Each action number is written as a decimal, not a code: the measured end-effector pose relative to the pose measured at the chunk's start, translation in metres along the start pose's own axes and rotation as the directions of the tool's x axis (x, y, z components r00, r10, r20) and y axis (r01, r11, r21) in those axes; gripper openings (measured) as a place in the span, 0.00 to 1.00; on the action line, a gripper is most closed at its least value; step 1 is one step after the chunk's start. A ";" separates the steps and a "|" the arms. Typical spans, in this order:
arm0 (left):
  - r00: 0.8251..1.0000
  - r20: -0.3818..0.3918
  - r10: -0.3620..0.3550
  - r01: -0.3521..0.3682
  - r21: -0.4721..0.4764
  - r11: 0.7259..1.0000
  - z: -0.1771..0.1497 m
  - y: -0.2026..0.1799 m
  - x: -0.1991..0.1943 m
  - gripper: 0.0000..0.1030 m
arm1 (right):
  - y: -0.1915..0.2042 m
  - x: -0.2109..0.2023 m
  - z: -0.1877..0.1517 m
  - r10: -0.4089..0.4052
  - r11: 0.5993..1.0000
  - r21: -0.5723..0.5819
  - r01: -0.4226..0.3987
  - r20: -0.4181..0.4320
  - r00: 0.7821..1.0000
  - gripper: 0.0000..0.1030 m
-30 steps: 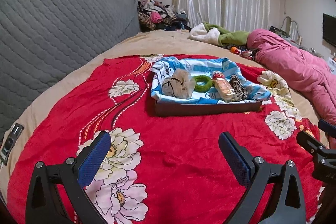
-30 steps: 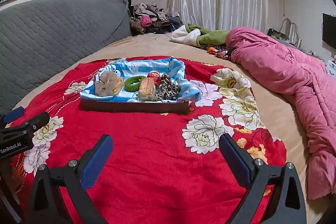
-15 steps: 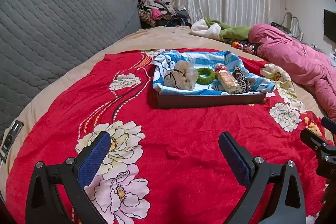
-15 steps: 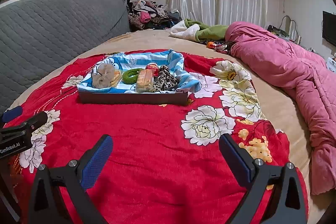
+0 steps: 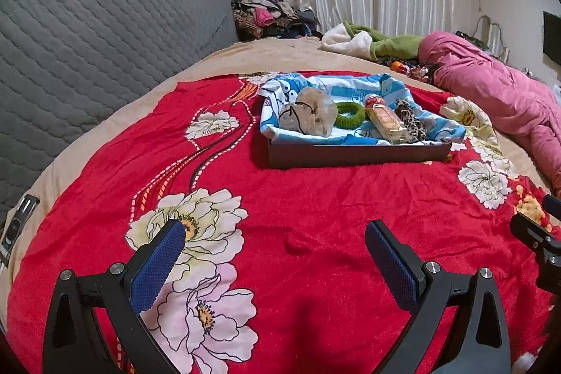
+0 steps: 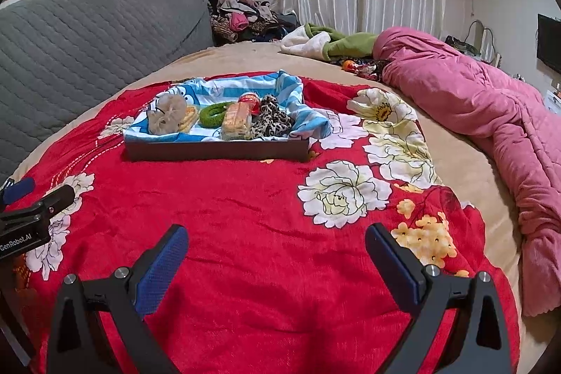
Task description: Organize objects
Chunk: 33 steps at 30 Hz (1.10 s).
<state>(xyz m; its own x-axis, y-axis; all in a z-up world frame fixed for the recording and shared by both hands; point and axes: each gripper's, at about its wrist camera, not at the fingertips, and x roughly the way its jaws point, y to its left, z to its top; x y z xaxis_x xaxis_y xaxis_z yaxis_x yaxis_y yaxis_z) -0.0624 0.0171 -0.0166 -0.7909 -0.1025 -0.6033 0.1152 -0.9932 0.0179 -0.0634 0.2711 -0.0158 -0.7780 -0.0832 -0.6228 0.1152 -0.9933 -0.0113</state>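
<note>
since a second ago i've drawn back; the tray sits smaller, mid red blanket. left gripper and right gripper both wide, empty. right gripper's body cut off at my left view's edge.

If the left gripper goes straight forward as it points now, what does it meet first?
Probably the red floral blanket, since the open left gripper looks tilted down at it. On a flatter path, the dark tray comes first; depth is unclear.

On the bed: a red floral blanket, carrying a dark rectangular tray. Inside the tray, left to right: beige fabric pouch, green knitted ring, clear plastic bottle, leopard-print scrunchie. Right of the blanket: a pink quilted duvet.
</note>
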 end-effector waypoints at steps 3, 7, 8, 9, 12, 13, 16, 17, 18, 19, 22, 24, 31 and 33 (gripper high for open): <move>1.000 0.000 -0.002 0.002 0.002 1.000 -0.001 0.000 0.000 0.99 | 0.000 0.001 -0.002 0.000 1.000 0.000 0.000 -0.004 1.000 0.99; 1.000 -0.002 0.001 -0.001 0.000 1.000 -0.003 0.001 0.002 0.99 | -0.001 0.001 -0.003 -0.001 1.000 0.002 0.001 -0.009 1.000 0.99; 1.000 -0.004 0.004 -0.004 -0.001 1.000 -0.004 0.001 0.003 0.99 | -0.001 0.002 -0.004 -0.001 1.000 0.003 0.001 -0.011 1.000 0.99; 1.000 -0.006 0.005 -0.005 -0.004 1.000 -0.004 0.002 0.003 0.99 | -0.002 0.003 -0.004 -0.002 1.000 0.003 0.002 -0.015 1.000 0.99; 1.000 -0.011 0.004 -0.004 -0.006 1.000 -0.006 0.003 0.004 0.99 | -0.001 0.003 -0.006 -0.003 1.000 0.003 0.003 -0.020 1.000 0.99; 1.000 -0.011 0.003 -0.003 -0.005 1.000 -0.006 0.003 0.005 0.99 | -0.002 0.003 -0.006 -0.005 1.000 0.003 0.005 -0.020 1.000 0.99; 1.000 -0.012 0.004 -0.004 0.000 1.000 -0.007 0.003 0.006 0.99 | -0.002 0.003 -0.006 -0.004 1.000 0.003 0.004 -0.024 1.000 0.99; 1.000 -0.016 0.003 -0.003 0.000 1.000 -0.008 0.003 0.007 0.99 | -0.002 0.003 -0.007 -0.005 1.000 0.003 0.005 -0.023 1.000 0.99; 1.000 -0.019 0.004 -0.004 0.001 1.000 -0.008 0.003 0.008 0.99 | -0.002 0.004 -0.007 -0.006 1.000 0.002 0.006 -0.025 1.000 0.99; 1.000 -0.024 0.014 -0.014 0.005 1.000 -0.009 0.002 0.009 0.99 | -0.002 0.004 -0.007 -0.008 1.000 0.002 0.008 -0.025 1.000 0.99; 0.999 -0.031 0.010 -0.010 0.004 1.000 -0.011 0.003 0.012 0.99 | -0.003 0.005 -0.008 -0.007 1.000 0.003 0.007 -0.028 1.000 0.99; 0.999 -0.032 0.008 -0.008 0.003 1.000 -0.012 0.003 0.013 0.99 | -0.003 0.006 -0.010 -0.006 1.000 0.004 0.006 -0.032 0.999 0.99; 0.999 -0.040 0.011 -0.010 0.015 1.000 -0.014 0.000 0.016 0.99 | -0.004 0.010 -0.014 -0.010 1.000 0.008 0.010 -0.041 0.999 0.99; 0.999 -0.034 0.011 -0.011 0.013 1.000 -0.015 0.001 0.016 0.99 | -0.005 0.013 -0.016 -0.012 1.000 0.010 0.012 -0.050 0.999 0.99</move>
<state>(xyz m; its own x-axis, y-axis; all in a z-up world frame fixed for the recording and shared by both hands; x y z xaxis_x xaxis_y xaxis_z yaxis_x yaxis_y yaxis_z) -0.0656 0.0155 -0.0380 -0.7688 -0.1117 -0.6296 0.1157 -0.9927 0.0348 -0.0644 0.2759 -0.0361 -0.7477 -0.0675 -0.6606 0.0994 -0.9950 -0.0109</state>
